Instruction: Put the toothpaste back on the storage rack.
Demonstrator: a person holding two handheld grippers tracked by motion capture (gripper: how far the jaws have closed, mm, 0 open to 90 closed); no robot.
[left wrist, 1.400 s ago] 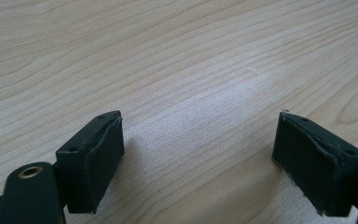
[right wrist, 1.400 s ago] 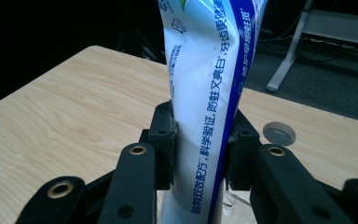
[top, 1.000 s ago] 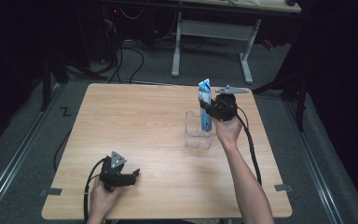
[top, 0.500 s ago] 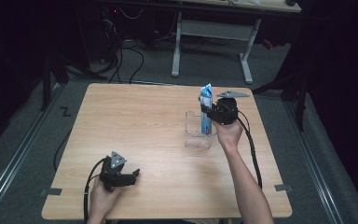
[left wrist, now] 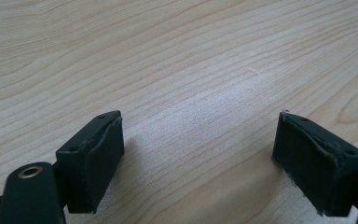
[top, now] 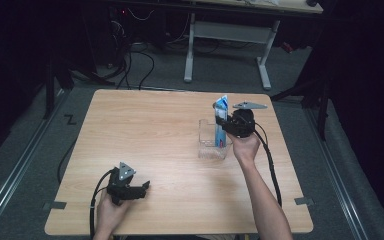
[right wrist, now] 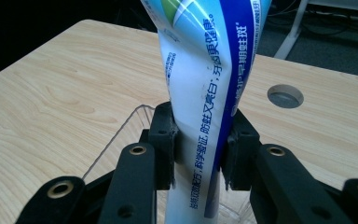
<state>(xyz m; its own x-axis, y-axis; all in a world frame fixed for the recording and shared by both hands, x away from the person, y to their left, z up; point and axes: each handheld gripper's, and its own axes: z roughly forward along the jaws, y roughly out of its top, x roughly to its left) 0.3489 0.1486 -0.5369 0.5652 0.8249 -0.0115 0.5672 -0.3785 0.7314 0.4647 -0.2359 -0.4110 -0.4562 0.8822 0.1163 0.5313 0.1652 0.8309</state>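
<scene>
A white and blue toothpaste tube (right wrist: 205, 93) stands upright, pinched between the black jaws of my right gripper (right wrist: 199, 151). In the high view the tube (top: 221, 122) hangs with its lower end inside a clear plastic box (top: 211, 140) right of the table's middle, and the right gripper (top: 230, 125) holds it from the right side. My left gripper (top: 141, 188) rests on the table near the front left, pointing right. Its jaws (left wrist: 198, 163) stand wide apart over bare wood with nothing between them.
The wooden table (top: 145, 130) has a round cable hole (right wrist: 285, 95) beyond the box. Black cables trail from both grippers. Behind the table stands a white desk frame (top: 230, 40) on a grey floor with loose wires.
The right gripper and the tube have sunk slightly toward the box. The left gripper has kept still.
</scene>
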